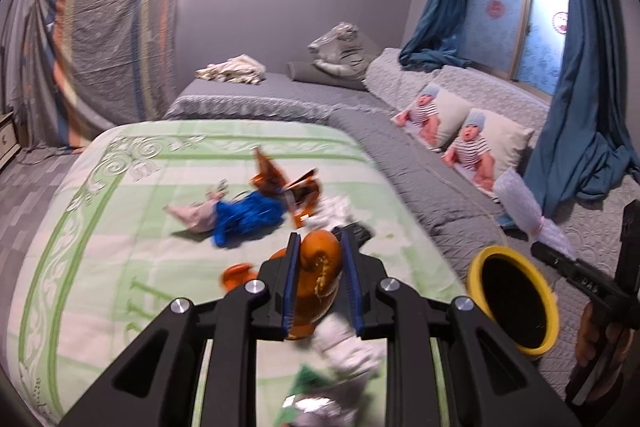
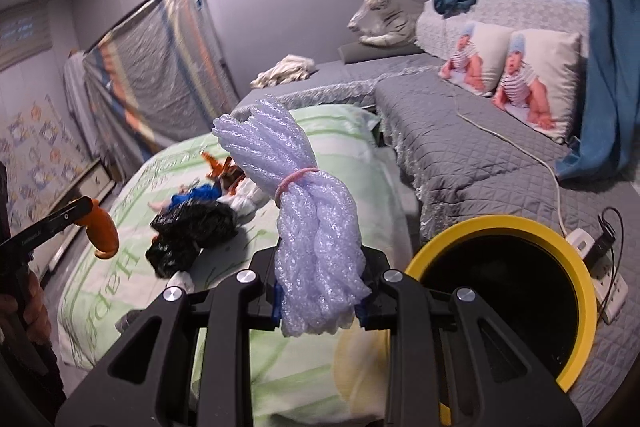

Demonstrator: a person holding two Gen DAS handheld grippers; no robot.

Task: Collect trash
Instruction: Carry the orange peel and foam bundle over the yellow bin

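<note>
orange and curled, a piece of peel [image 1: 318, 281] sits clamped between the blue pads of the left gripper [image 1: 319, 281], whose jaws are closed on it. this gripper tilts downward over the green-patterned bed [image 1: 120, 227], above the remaining litter: a blue wrapper [image 1: 244, 217], an orange packet [image 1: 298, 189] and crumpled white tissue [image 1: 344, 347].

in the right wrist view the right gripper [image 2: 318, 303] also points downward, its jaws pinched tight on a bundle of pale lilac foam netting [image 2: 308, 223] tied with a pink band [image 2: 296, 179]; the bundle stands up out of the jaws, leaning slightly left. just beside it on the right is a yellow-rimmed bin [image 2: 576, 267] with a black inside, tilted toward the camera on the grey quilted cover [image 2: 480, 155]. a black bag [image 2: 192, 235] lies on the bed beyond. at the left edge, a hand [image 2: 28, 303] grips the other tool's handle.
</note>
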